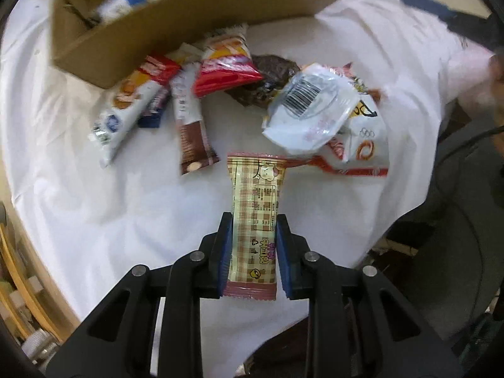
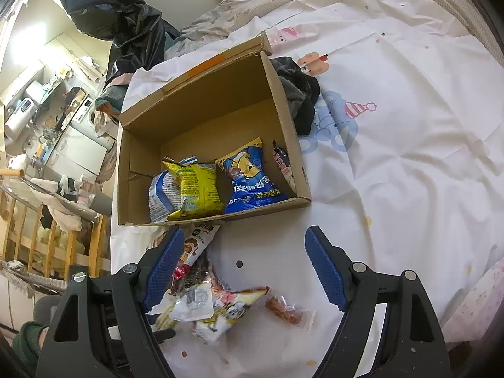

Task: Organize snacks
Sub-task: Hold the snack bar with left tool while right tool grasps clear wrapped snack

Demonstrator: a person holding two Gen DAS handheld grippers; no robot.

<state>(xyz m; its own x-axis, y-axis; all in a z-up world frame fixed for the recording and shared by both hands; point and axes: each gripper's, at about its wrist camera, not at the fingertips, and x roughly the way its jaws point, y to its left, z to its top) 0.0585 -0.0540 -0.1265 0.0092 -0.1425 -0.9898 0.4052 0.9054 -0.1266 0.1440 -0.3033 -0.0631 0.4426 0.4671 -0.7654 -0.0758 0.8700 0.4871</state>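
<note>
At the bottom centre of the left wrist view, the left gripper (image 1: 253, 236) is clamped on a checked snack bar (image 1: 255, 220). The bar's long axis runs forward along the fingers, toward the cardboard box (image 1: 176, 36) at the upper left of the frame. Loose snacks (image 1: 220, 94) are scattered on the white sheet (image 1: 94, 195) between bar and box. In the right wrist view, the right gripper (image 2: 244, 249) is spread wide and holds nothing. The left gripper is judged better placed for the deposit.
</note>
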